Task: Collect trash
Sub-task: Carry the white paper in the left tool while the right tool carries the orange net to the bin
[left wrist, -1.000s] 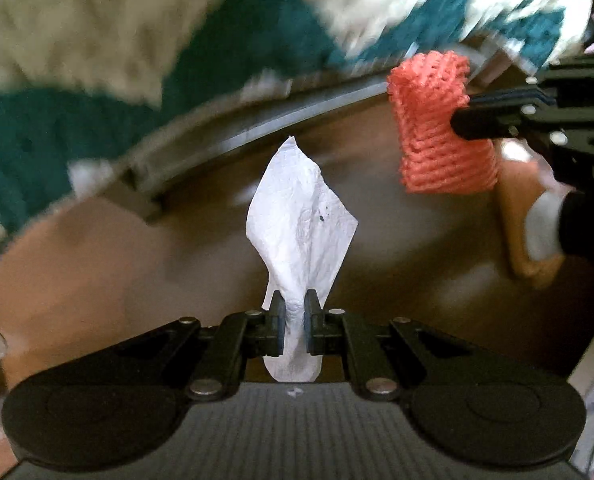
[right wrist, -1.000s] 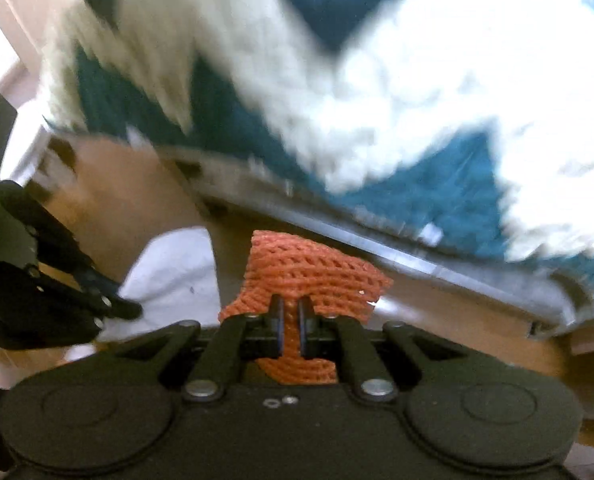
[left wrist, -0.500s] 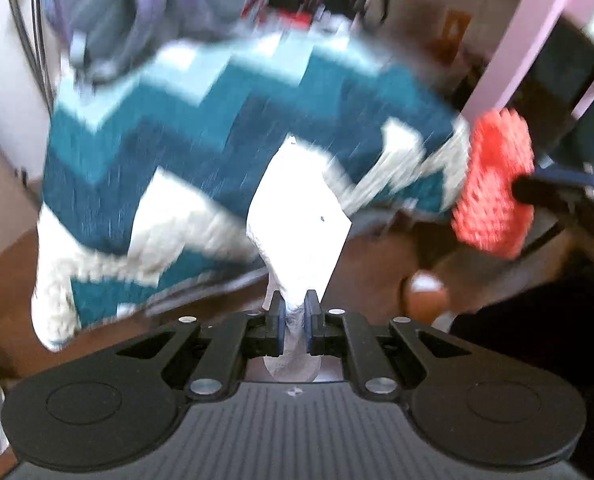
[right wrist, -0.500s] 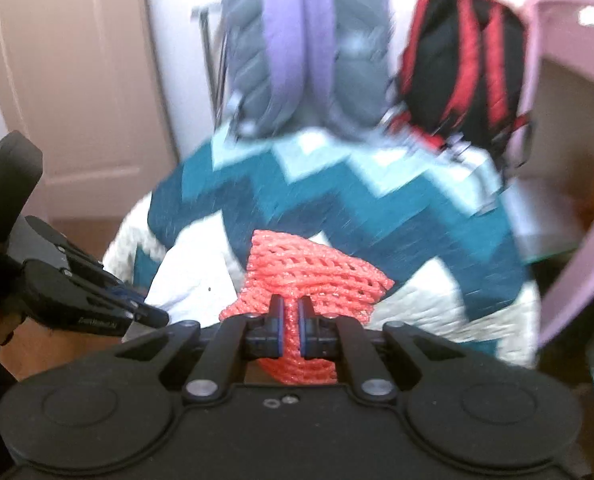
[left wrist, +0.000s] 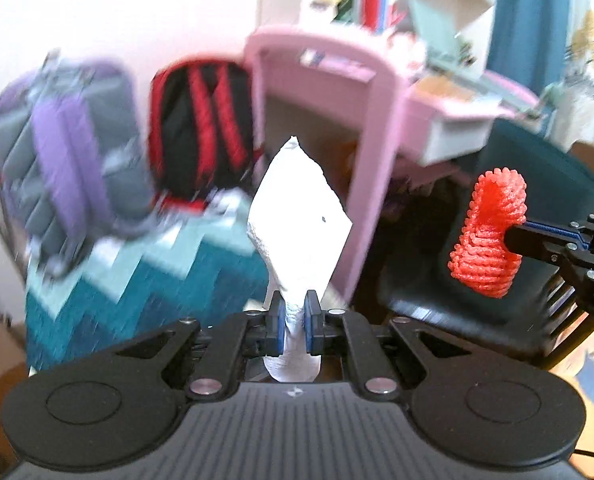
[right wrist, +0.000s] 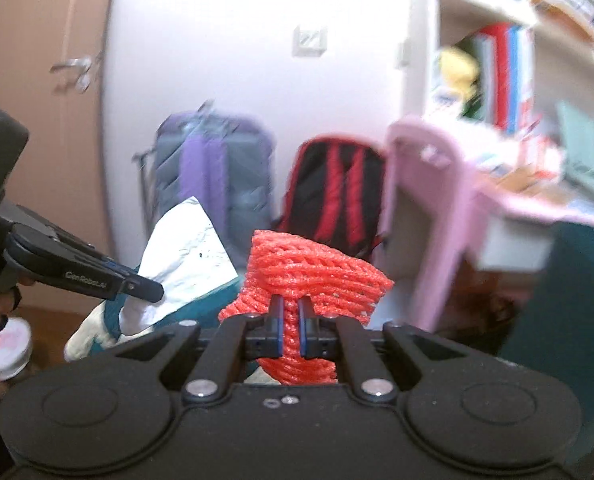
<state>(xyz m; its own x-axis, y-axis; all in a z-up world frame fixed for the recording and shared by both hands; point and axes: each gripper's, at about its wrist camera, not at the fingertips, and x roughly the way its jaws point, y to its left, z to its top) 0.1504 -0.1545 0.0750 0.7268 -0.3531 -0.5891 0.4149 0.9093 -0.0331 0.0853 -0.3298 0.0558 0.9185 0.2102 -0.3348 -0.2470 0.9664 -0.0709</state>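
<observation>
The left hand-held gripper (left wrist: 293, 320) is clamped on a crumpled white paper tissue (left wrist: 297, 216), whose pinched lower end sits between the blue pads while the wider upper part stands up above the fingers with a small dark speck on it. The right hand-held gripper (right wrist: 289, 320) is clamped on a red foam mesh fruit sleeve (right wrist: 309, 276), the netting bulging out above and below the closed fingers. Both pieces of trash are carried in the air, resting on no surface. In the left wrist view the red sleeve shows at the right, held at the tip of the other gripper, well apart from the tissue. In the right wrist view the tissue shows at the left, just beside the sleeve. Behind them stand a grey and purple backpack (right wrist: 213, 168) and a black backpack with red straps (right wrist: 337, 188) against a white wall, beside a pink desk (left wrist: 377, 92). A teal and white zigzag blanket (left wrist: 145, 280) lies below the backpacks.
</observation>
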